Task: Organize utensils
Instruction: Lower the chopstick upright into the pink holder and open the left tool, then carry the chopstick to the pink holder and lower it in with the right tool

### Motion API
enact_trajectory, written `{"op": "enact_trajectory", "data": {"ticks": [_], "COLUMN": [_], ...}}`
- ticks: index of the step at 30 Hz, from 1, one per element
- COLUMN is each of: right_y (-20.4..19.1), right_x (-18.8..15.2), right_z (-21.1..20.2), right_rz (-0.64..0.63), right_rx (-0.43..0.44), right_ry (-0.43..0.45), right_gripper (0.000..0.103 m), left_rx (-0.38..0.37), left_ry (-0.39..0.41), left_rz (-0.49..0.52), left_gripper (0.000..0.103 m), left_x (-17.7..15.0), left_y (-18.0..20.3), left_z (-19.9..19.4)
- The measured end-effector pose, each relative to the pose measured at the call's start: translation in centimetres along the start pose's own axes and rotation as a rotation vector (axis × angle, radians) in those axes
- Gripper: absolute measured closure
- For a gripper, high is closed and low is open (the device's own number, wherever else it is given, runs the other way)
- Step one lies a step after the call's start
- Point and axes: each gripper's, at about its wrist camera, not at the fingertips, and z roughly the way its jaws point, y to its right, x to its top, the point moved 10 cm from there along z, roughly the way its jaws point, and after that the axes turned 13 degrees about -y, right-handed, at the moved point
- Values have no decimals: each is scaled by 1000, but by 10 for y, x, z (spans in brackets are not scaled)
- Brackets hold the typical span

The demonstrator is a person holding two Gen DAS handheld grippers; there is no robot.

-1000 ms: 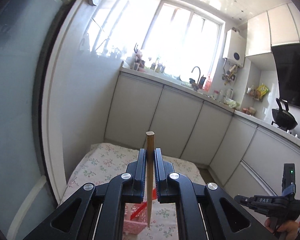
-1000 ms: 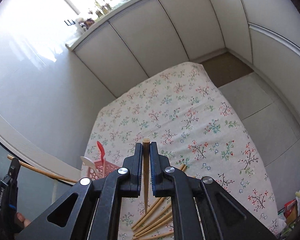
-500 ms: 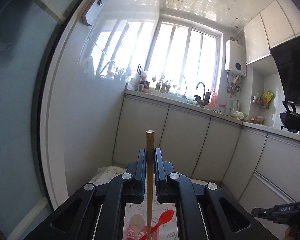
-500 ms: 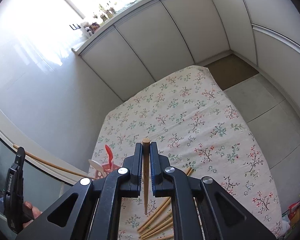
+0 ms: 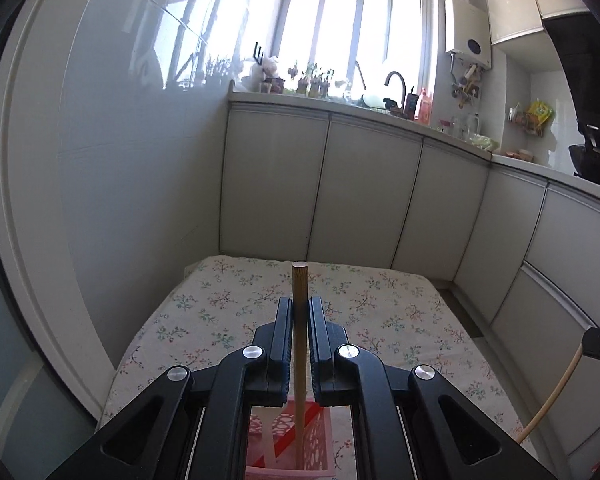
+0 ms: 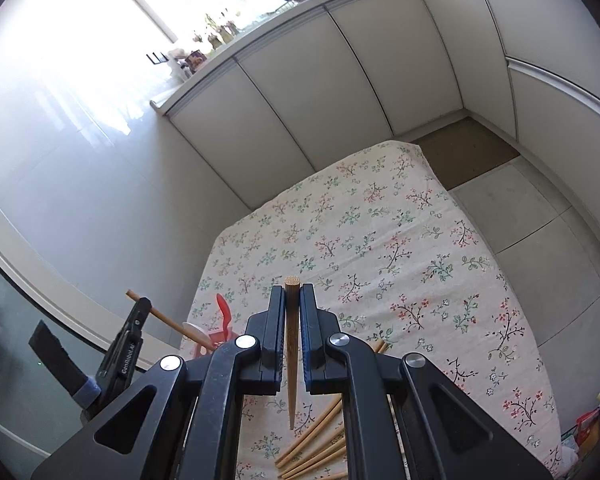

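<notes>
My left gripper (image 5: pixel 299 306) is shut on a wooden chopstick (image 5: pixel 299 344) held upright; its lower tip reaches into the pink lattice utensil basket (image 5: pixel 332 444) right below. My right gripper (image 6: pixel 291 294) is shut on another wooden chopstick (image 6: pixel 291 356), held above the floral table (image 6: pixel 380 248). In the right wrist view the left gripper (image 6: pixel 128 344) shows at the left with its chopstick (image 6: pixel 168 320) slanting to the basket (image 6: pixel 216 342), which holds a red spoon (image 6: pixel 223 312) and a white spoon (image 6: pixel 194 330). Several loose chopsticks (image 6: pixel 320 440) lie on the cloth below my right gripper.
White kitchen cabinets (image 5: pixel 372 196) stand behind the table, and a glossy white wall (image 5: pixel 132 160) runs along its left side. A counter with a sink tap (image 5: pixel 396 80) and clutter runs above the cabinets. Grey tiled floor (image 6: pixel 540 216) lies right of the table.
My left gripper has tipped down from facing the window and lowered its chopstick's tip into the pink basket. My right gripper has risen slightly, still holding its chopstick.
</notes>
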Motion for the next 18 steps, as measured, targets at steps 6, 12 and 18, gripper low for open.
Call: {"op": "enact_trajectory", "data": {"ticks": [6,12,18], "right_y": [-9,-16,-28], "right_x": [-3,-6,-6], "right_z": [-1,-3,-7], "right_rz": [-26,-56,-83], "right_rx": [-6,-28,-42], "right_ry": [-7,-1,21], "right_gripper": [95,95,95], "left_rx": [-9,11,53], "left_ry": [-81,-122,-206], "left_rz": [-23,-10,-52], "left_gripper": [86,39,24], "left_x": [-4,-10,-23], "left_y": [-3,-2,-20], "left_z": [13,1,-22]}}
